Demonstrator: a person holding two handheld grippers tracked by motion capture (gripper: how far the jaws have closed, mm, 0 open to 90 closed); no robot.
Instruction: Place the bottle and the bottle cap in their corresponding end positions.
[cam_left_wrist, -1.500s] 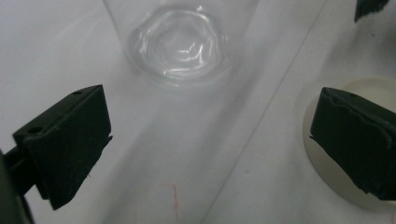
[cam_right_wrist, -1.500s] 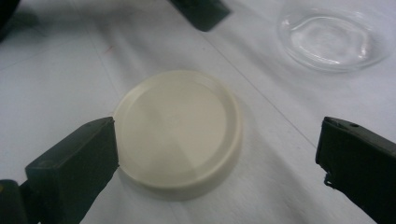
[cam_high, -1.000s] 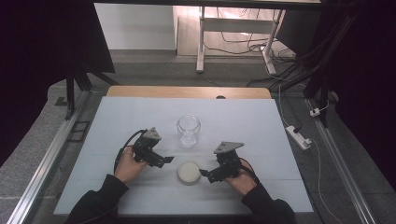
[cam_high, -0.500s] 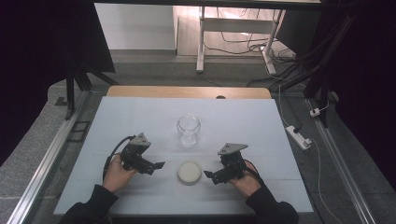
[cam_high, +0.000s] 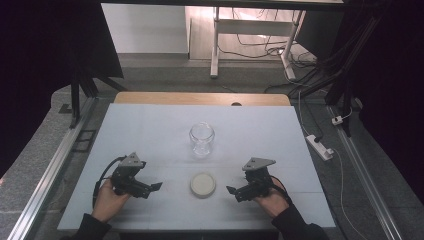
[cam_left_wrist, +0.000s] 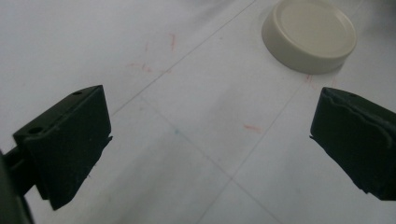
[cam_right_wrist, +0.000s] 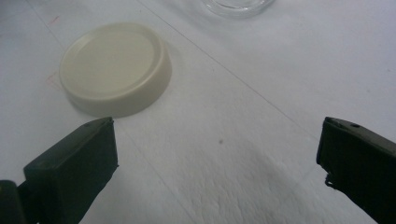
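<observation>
The table (cam_high: 150, 130) carries a glass jar (cam_high: 201, 138) standing upright at its middle. Toward the near edge, a cream lid (cam_high: 203, 184) lies flat, apart from the jar. Left tongs (cam_high: 154, 187) and right tongs (cam_high: 231, 190) flank the lid, both with jaws wide apart, gripping nothing.

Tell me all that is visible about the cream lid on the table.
The cream lid is round and low, with a smooth matte look like plastic and a shallow raised rim on its flat top. It lies flat on the white table, in front of the glass jar and apart from it. It sits between the left gripper and the right gripper; neither touches it.
</observation>
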